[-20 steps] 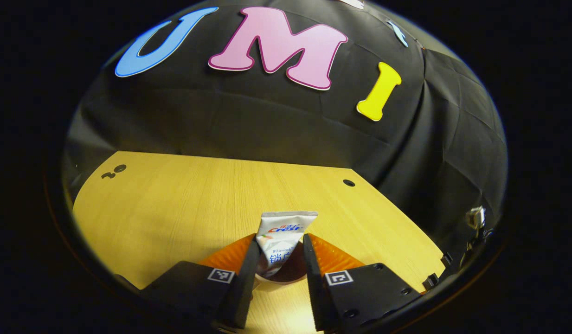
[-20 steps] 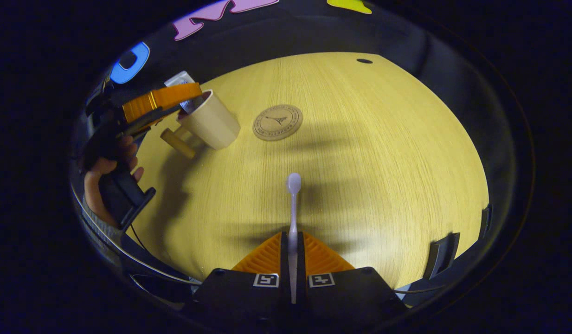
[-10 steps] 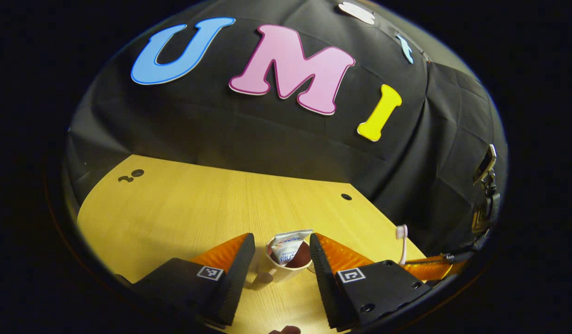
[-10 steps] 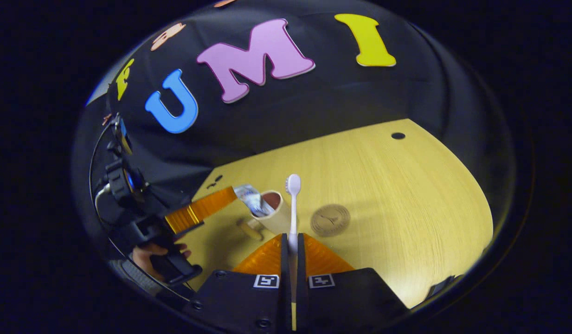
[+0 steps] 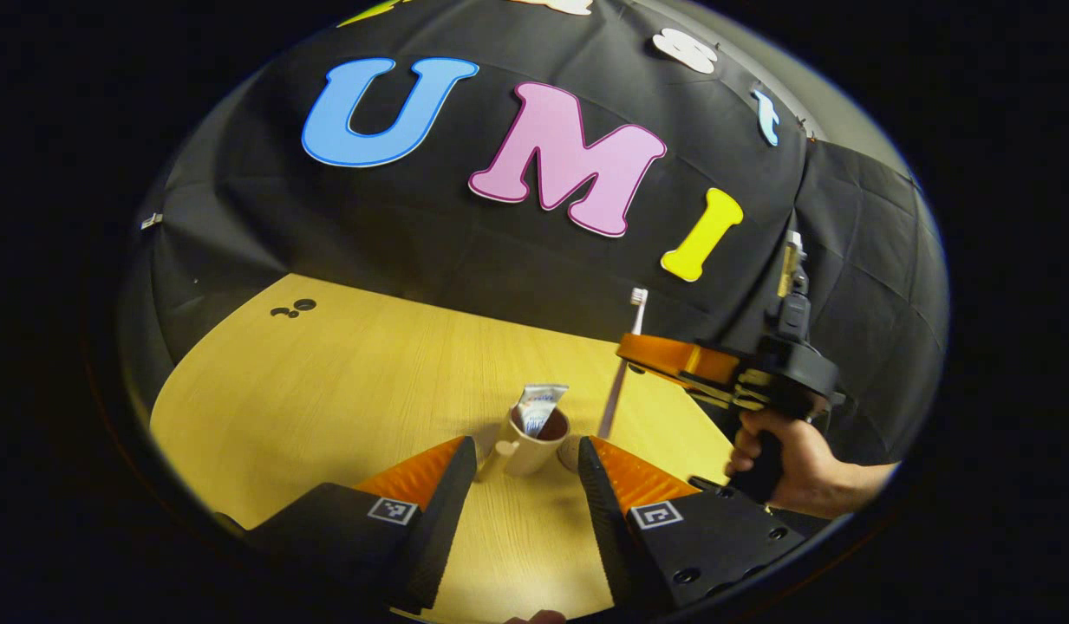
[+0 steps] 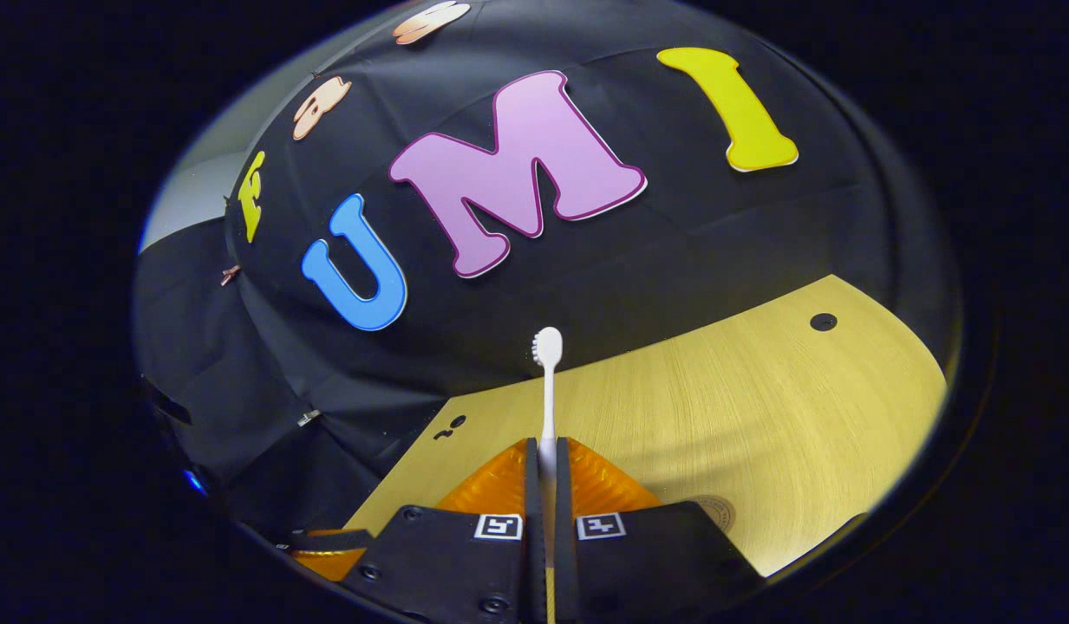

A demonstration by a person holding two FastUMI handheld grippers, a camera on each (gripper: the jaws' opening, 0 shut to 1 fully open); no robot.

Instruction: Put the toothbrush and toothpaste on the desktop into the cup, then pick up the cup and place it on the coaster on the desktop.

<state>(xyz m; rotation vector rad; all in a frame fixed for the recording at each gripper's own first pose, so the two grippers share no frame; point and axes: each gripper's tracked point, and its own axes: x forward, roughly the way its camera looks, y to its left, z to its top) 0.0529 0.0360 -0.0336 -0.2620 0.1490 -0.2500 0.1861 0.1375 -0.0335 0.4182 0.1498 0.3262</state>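
Once my left gripper (image 5: 525, 468) had released the toothpaste (image 5: 535, 410) into the cup (image 5: 534, 444) and backed off, its jaws stood apart and empty. My right gripper (image 6: 547, 468), clamped on the toothbrush (image 6: 547, 381), had swung it upright beside the cup, so dropping it in was next.

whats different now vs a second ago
The left claw let go of the toothpaste, which now stands in the cup, and drew back open. The right claw swung the toothbrush from low over the table up to upright, close to the right of the cup. The right claw's grip on the toothbrush and the cup's upright stance are unchanged.
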